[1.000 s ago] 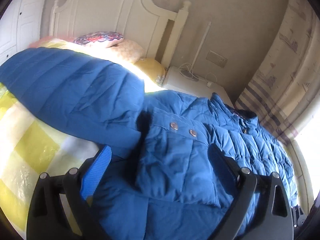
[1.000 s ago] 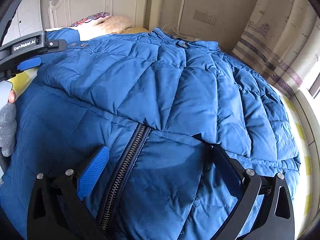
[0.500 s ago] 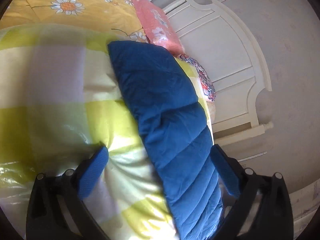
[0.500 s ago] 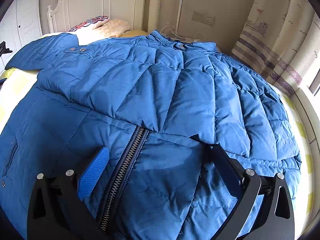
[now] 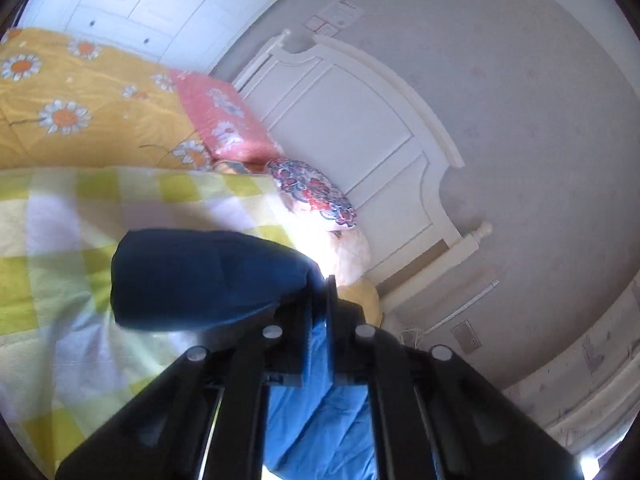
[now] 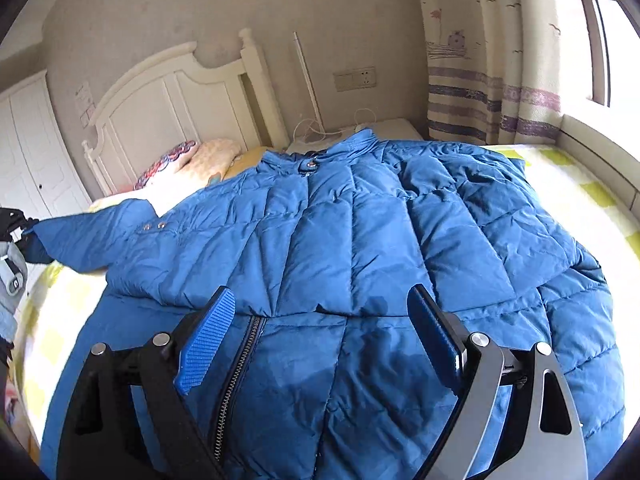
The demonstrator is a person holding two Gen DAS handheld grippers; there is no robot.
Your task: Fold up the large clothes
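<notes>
A large blue quilted down jacket (image 6: 360, 264) lies spread front-up on the bed, zipper (image 6: 236, 376) toward me. Its left sleeve (image 6: 92, 236) stretches out to the left. My left gripper (image 5: 324, 300) is shut on that sleeve's cuff end (image 5: 208, 280), which bulges out beyond the closed fingers. In the right wrist view the left gripper (image 6: 16, 228) shows at the far left edge, at the sleeve's end. My right gripper (image 6: 324, 320) is open and empty, hovering over the jacket's lower front near the zipper.
The bed has a yellow-and-white checked cover (image 5: 60, 240), an orange daisy quilt (image 5: 80, 112) and pillows (image 5: 316, 196) by the white headboard (image 6: 172, 104). A nightstand with cables (image 6: 352, 132) and a striped curtain (image 6: 492, 92) stand at the right.
My left gripper went from open over the jacket to the sleeve end and closed on it. The right gripper rose and tilted up a little, still open.
</notes>
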